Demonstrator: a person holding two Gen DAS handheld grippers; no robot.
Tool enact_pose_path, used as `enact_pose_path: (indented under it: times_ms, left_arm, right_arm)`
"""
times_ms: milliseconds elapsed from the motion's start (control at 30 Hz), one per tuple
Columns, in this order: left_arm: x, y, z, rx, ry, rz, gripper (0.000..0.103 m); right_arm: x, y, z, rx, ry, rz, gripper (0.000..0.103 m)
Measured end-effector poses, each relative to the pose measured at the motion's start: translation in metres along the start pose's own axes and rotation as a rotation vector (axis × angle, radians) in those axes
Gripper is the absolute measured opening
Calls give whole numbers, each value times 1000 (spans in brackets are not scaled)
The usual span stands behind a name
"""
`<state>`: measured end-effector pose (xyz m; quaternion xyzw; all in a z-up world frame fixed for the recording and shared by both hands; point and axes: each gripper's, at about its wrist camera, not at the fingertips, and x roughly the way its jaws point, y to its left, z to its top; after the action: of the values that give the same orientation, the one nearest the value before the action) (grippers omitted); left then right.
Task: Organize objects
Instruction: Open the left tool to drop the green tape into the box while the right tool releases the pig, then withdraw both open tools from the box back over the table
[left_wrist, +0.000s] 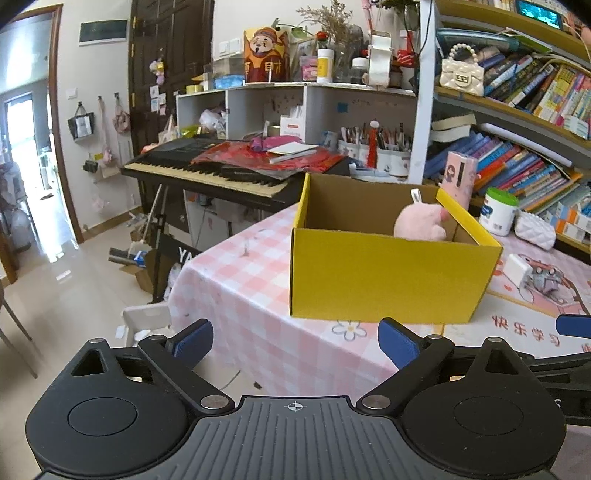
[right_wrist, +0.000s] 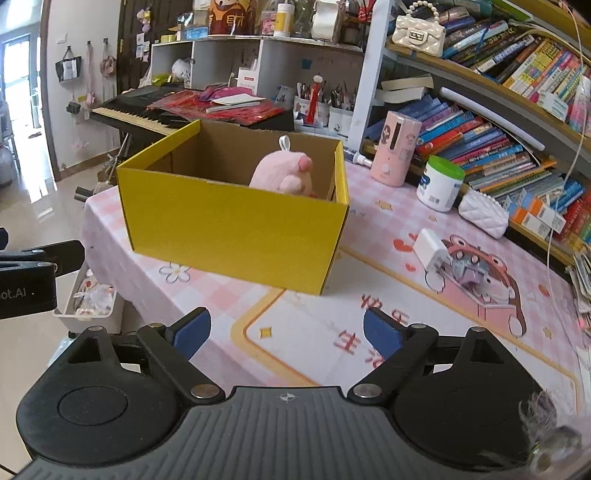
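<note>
Beside the yellow box (right_wrist: 236, 221), both tongs (left_wrist: 295, 341) (right_wrist: 286, 332) hang released, empty; the white charger (right_wrist: 430, 251) right of it wants a level, centred pinch.

The yellow box (right_wrist: 236, 229) is matt corrugated cardboard, brown inside. The pink plush toy (right_wrist: 284, 173) in it looks soft and fuzzy. A smooth, slightly glossy printed cover lies over the tabletop (right_wrist: 369, 229). The white charger (right_wrist: 430, 249) is glossy plastic, the white quilted pouch (right_wrist: 484, 214) padded. The floor (left_wrist: 74, 295) shines, polished.
</note>
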<state>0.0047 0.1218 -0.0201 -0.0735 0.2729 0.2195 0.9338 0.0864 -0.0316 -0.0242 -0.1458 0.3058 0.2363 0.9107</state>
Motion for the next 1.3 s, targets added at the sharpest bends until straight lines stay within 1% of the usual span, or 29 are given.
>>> enact_pose_path:
  times_ms: [367, 567, 867, 1300]
  left_arm:
    - [-16, 9, -17, 20, 30, -22, 98]
    - [-21, 7, -26, 50, 53, -50, 98]
    - [-17, -10, -33, 111, 98, -133, 98]
    - [-10, -52, -30, 191, 105, -265, 98]
  right_arm:
    - [-21, 13, -23, 21, 20, -13, 90]
    - [-29, 14, -35, 55, 36, -28, 90]
    - [-35, -1, -50, 130, 74, -83, 92]
    - [-48, -40, -65, 233, 93, -211, 95]
